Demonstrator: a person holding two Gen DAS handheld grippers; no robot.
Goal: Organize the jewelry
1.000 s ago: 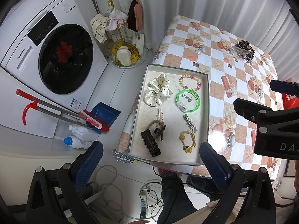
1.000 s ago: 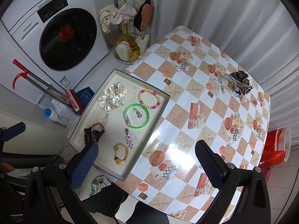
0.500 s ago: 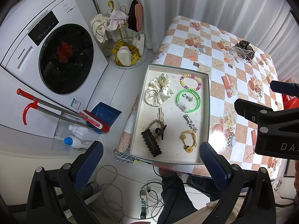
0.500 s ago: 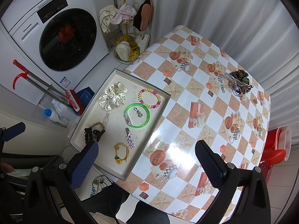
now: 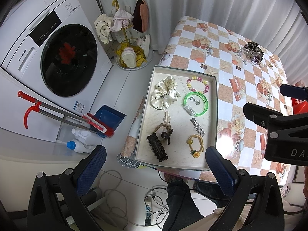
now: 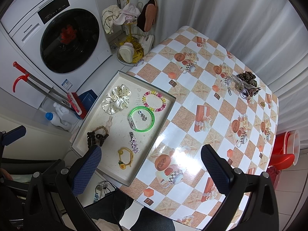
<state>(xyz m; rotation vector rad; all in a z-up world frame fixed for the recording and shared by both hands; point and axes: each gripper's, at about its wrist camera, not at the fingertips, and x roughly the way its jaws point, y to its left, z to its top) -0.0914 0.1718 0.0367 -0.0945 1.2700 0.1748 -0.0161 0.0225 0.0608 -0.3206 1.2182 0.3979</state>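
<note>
A shallow white tray [image 5: 213, 115] [image 6: 92, 115] lies at the table's near left edge. It holds a cream dotted scrunchie [image 5: 165, 94] [image 6: 116, 99], a coloured bead bracelet [image 5: 197, 84] [image 6: 154, 101], a green bangle [image 5: 195, 105] [image 6: 141, 120], a star hair clip [image 5: 197, 126] [image 6: 134, 142], a yellow cord bracelet [image 5: 196, 144] [image 6: 126, 158] and a black hair clip [image 5: 156, 148] [image 6: 94, 135]. A pile of loose jewelry [image 5: 251, 53] [image 6: 243, 85] lies at the table's far right. My left gripper [image 5: 156, 171] is open and empty, high above the tray's near end. My right gripper [image 6: 152, 171] is open and empty, high above the table.
The checked tablecloth [image 6: 211, 104] covers the table. A washing machine [image 5: 57, 57], a slipper rack [image 5: 130, 44], a broom and dustpan [image 5: 92, 121] and bottles stand on the floor at the left. Red basins [image 6: 286, 150] stand at the right. White curtains hang behind.
Both views have shifted only slightly. Both grippers stay open and empty; the jewelry has not moved.
</note>
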